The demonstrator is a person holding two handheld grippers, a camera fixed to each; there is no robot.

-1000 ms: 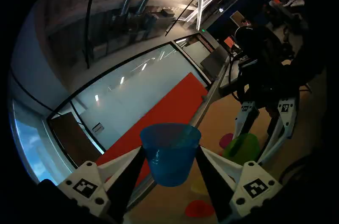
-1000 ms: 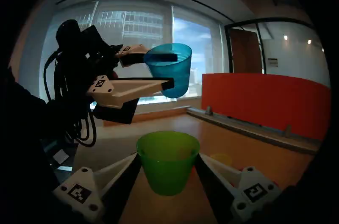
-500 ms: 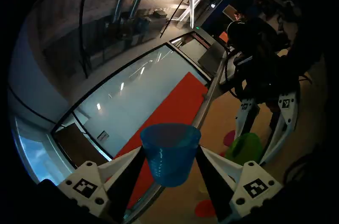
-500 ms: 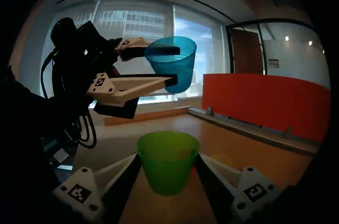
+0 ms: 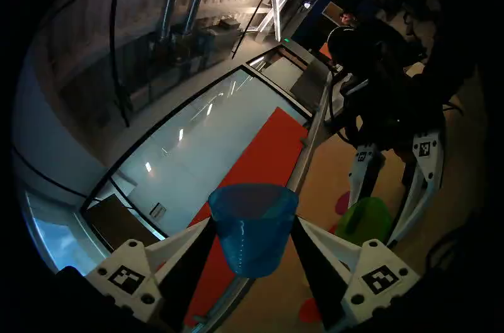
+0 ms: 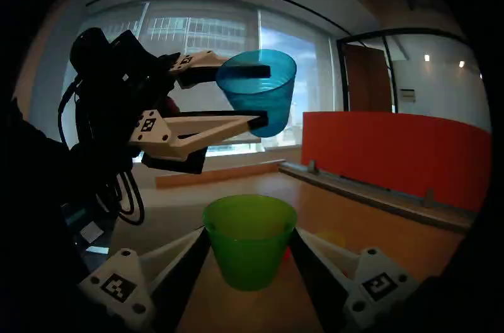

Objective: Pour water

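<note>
Left gripper (image 5: 252, 227) pinches blue cup (image 6: 257, 90), near upright, above green cup (image 6: 250, 251) pinched by right gripper (image 6: 250, 232). No stream visible; pour judged pending.

The left gripper (image 5: 252, 235) has the blue cup (image 5: 253, 245) pinched between both fingers, rim towards the top, dead centre. Behind it the whole room sits tilted, and a red panel (image 5: 255, 166) slants along the edge of the worktop (image 5: 324, 179). Off to the right, farther away, the right gripper (image 5: 377, 216) clamps a green cup (image 5: 365, 221), with a pink disc (image 5: 342, 202) just beside it on the worktop.
</note>
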